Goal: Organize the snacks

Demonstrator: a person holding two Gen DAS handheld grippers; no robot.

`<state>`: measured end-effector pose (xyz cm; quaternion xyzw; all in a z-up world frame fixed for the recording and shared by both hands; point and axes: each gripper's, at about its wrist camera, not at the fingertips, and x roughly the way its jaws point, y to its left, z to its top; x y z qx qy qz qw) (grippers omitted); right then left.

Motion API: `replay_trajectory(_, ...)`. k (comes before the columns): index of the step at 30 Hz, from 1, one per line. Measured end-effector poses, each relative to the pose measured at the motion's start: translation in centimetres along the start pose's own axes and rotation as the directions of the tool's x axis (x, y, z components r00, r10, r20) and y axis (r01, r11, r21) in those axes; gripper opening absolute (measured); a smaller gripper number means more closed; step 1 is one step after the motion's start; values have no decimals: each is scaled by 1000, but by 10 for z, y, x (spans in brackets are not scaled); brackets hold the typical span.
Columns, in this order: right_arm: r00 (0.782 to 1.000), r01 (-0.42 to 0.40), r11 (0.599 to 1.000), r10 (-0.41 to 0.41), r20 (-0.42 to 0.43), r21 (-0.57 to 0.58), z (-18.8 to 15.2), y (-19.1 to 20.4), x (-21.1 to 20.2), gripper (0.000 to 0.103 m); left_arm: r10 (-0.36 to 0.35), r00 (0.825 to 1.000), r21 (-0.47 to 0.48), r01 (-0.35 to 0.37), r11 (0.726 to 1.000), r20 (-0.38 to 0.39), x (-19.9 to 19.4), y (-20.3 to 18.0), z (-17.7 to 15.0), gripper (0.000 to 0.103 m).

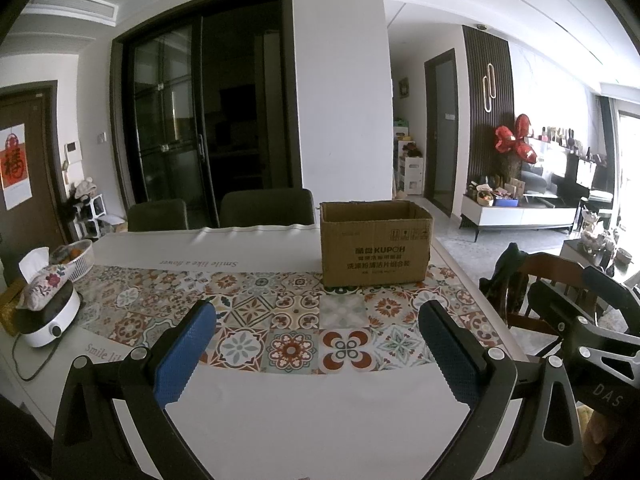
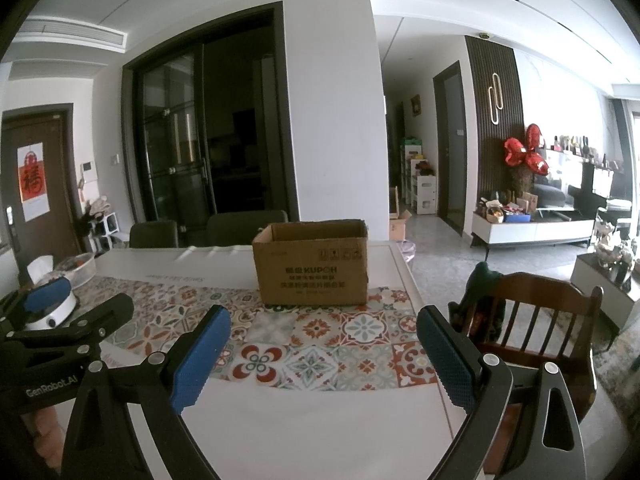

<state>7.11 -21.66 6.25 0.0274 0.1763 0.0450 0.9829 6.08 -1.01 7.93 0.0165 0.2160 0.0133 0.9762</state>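
A brown cardboard box (image 1: 375,243) with its top flaps open stands on the patterned tablecloth, toward the far right of the table (image 1: 320,432); in the right wrist view the cardboard box (image 2: 312,268) sits straight ahead. Its inside is hidden from both views. No snack shows in either frame. My left gripper (image 1: 318,320) is open over the near part of the table, with nothing between its blue pads. My right gripper (image 2: 322,328) is open too, also empty, and the box lies some way beyond it. The left gripper's body (image 2: 60,332) shows at the left of the right wrist view.
A white appliance (image 1: 48,320) with a flowered tissue holder on top and a white basket (image 1: 80,258) sit at the table's left end. Two dark chairs (image 1: 266,208) stand behind the table. A wooden chair (image 2: 532,320) stands by the table's right edge.
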Motion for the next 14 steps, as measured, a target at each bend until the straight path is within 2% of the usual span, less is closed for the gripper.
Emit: replay_trajectory(14,1000,1,1000,-1,-2,0,-1,0,0,95,4,1000,-1,-4,1000,-5,-3,2,0,103)
